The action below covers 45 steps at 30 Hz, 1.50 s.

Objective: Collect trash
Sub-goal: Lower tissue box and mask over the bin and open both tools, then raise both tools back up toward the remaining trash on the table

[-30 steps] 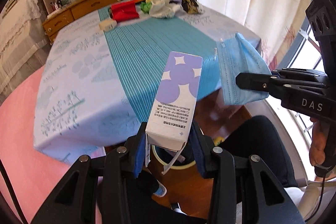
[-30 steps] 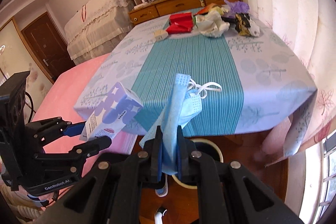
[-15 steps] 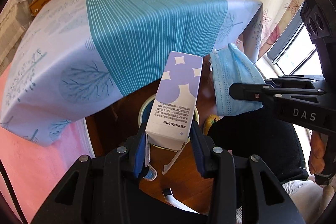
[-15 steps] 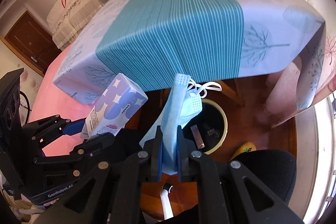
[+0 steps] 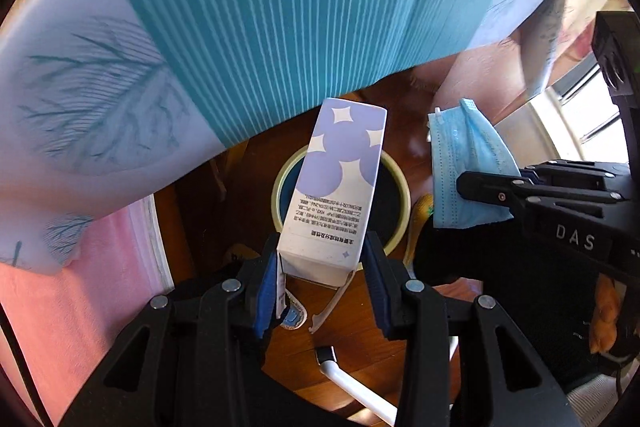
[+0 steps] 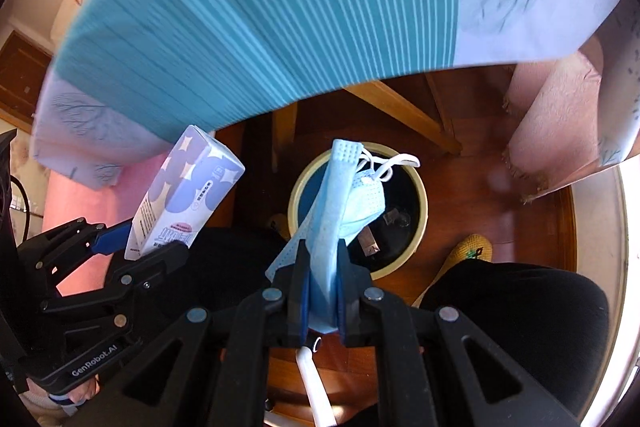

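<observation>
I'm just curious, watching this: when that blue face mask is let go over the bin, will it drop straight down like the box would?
Probably not. The face mask looks thin and floppy, folding and sagging above the right gripper, so it may flutter. Its loose ear loops could snag on a finger. The bin sits right below, so it likely lands inside.

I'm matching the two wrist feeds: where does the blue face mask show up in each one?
Left wrist view: the blue face mask is right of centre, pinched by the right gripper reaching in from the right edge.
Right wrist view: the mask is at centre, rising from the shut jaws at the bottom.
Shared landmark: the round cream-rimmed bin on the wooden floor, just beyond the mask in both views.
</observation>
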Tool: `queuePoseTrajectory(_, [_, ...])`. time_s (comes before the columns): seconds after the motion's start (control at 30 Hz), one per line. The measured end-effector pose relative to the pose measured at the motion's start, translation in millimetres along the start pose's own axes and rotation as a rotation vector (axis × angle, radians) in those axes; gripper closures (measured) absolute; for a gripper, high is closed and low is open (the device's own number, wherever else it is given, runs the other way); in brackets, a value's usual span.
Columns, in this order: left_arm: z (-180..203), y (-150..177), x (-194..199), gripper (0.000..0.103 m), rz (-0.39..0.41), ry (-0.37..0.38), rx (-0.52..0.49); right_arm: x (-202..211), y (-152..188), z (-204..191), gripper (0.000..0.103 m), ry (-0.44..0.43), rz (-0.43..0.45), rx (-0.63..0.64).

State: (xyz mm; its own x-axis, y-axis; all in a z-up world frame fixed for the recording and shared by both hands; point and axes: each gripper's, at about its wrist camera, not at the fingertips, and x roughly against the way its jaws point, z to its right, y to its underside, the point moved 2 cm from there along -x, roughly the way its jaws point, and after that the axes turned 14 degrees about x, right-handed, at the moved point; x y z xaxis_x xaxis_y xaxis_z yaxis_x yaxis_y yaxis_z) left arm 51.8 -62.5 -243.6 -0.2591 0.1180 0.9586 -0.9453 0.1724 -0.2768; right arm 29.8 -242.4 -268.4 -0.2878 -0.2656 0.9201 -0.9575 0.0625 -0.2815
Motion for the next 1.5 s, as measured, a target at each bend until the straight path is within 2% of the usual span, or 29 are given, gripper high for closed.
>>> queuePoseTrajectory(0.4, [10.8,-4.7,-94.4,0.064,-0.096,-0.040,0.005,-79.4,-2.8,21.1,0.092,0.004,-0.047,-0.070])
queuePoseTrajectory(0.63, [-0.2,-14.1,-121.1,0.064,-0.101,-0.039,0.044,-102.8,-9.1,28.9,0.089,0.029,-0.070,-0.085])
queuePoseTrajectory(0.8, [-13.1,-23.9,-129.9,0.063,-0.102,0.008,0.115,-116.9,-11.9,35.4,0.088,0.045,-0.094,-0.108])
queuePoseTrajectory(0.9, [-21.0,-25.0,-131.2,0.042,-0.107,0.028,0.142,-125.5,-11.4,37.9,0.077,0.026,-0.126,-0.127])
queuePoseTrajectory(0.93, [-21.8,-25.2,-131.4,0.032,-0.106,0.031,0.147,-127.3,-11.1,38.6,0.067,0.022,-0.132,-0.129])
queuePoseTrajectory(0.97, [-23.0,-24.2,-131.5,0.027,-0.103,0.026,0.151,-127.5,-11.0,39.1,0.060,0.028,-0.131,-0.128])
queuePoseTrajectory(1.0, [-23.9,-23.7,-132.7,0.025,-0.100,0.020,0.153,-127.1,-11.3,39.3,0.059,0.037,-0.124,-0.126])
queuePoseTrajectory(1.07, [-25.9,-24.6,-134.2,0.015,-0.106,0.019,0.161,-126.8,-11.9,39.9,0.054,0.032,-0.111,-0.129])
queuePoseTrajectory(1.17, [-27.4,-24.1,-135.1,0.012,-0.109,0.028,0.174,-125.3,-12.3,38.4,0.039,0.029,-0.094,-0.123])
queuePoseTrajectory(1.5, [-23.8,-17.2,-124.2,0.012,-0.085,0.051,0.151,-117.3,-11.0,35.5,0.039,0.043,-0.070,-0.096])
